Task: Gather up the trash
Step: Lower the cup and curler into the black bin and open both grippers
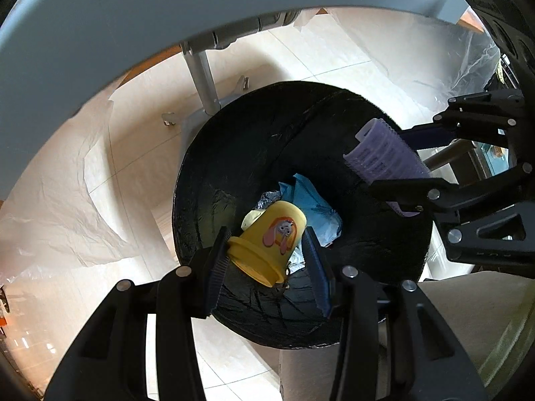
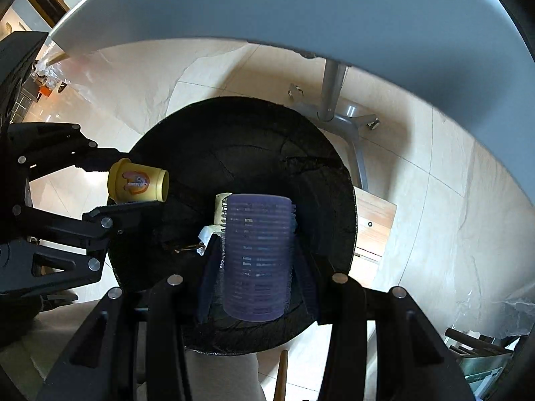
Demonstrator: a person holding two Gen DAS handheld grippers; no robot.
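A black-lined trash bin (image 1: pixel 234 153) stands on the floor below both grippers. My left gripper (image 1: pixel 267 260) is shut on a small yellow cup with a cartoon dog print (image 1: pixel 267 244), held over the bin's mouth. From the right wrist view the same yellow cup (image 2: pixel 137 182) hangs at the bin's left rim. My right gripper (image 2: pixel 257 267) is shut on a purple hair roller (image 2: pixel 257 257), also over the bin (image 2: pixel 234 140). The roller (image 1: pixel 384 153) shows at the bin's right side in the left wrist view. Blue wrapping (image 1: pixel 311 200), foil and paper lie at the bottom.
A grey table edge (image 1: pixel 133 16) arcs overhead, its metal leg (image 1: pixel 204 77) and foot beside the bin. Clear plastic sheeting (image 1: pixel 60 200) covers the tiled floor. A wooden box (image 2: pixel 374 224) sits behind the bin. A person's trouser leg (image 1: pixel 307 374) is near the bottom.
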